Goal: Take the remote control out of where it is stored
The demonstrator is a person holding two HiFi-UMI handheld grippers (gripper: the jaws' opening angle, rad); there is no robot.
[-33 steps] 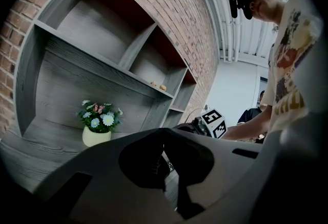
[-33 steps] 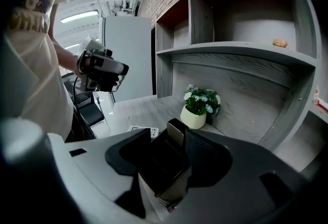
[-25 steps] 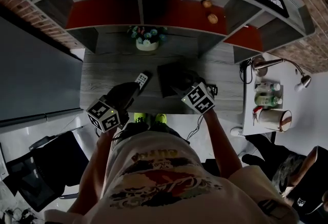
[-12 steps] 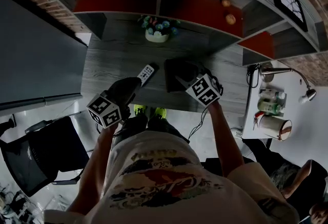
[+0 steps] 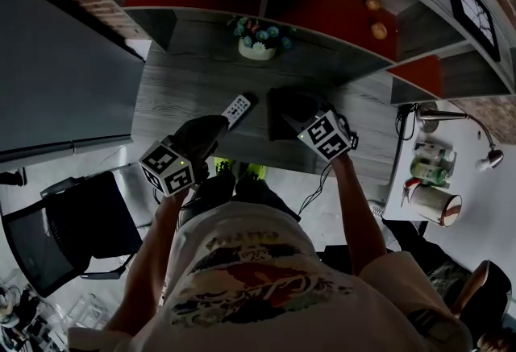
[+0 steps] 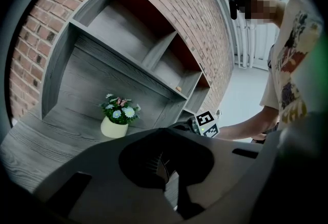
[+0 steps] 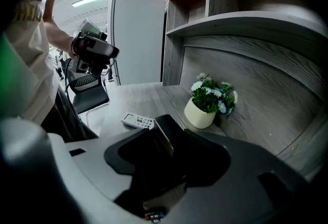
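The remote control [image 5: 236, 107] lies flat and face up on the desk [image 5: 173, 93], out of the dark box [image 5: 280, 100]. It sits just beyond the left gripper [image 5: 218, 125], whose jaws stand narrow with nothing between them. Its long axis runs roughly in line with that gripper, its buttoned end nearer the right fingers, and its print is too small to read. The right gripper [image 5: 293, 118] has just been opening and its jaws stand wide, with the box between them.
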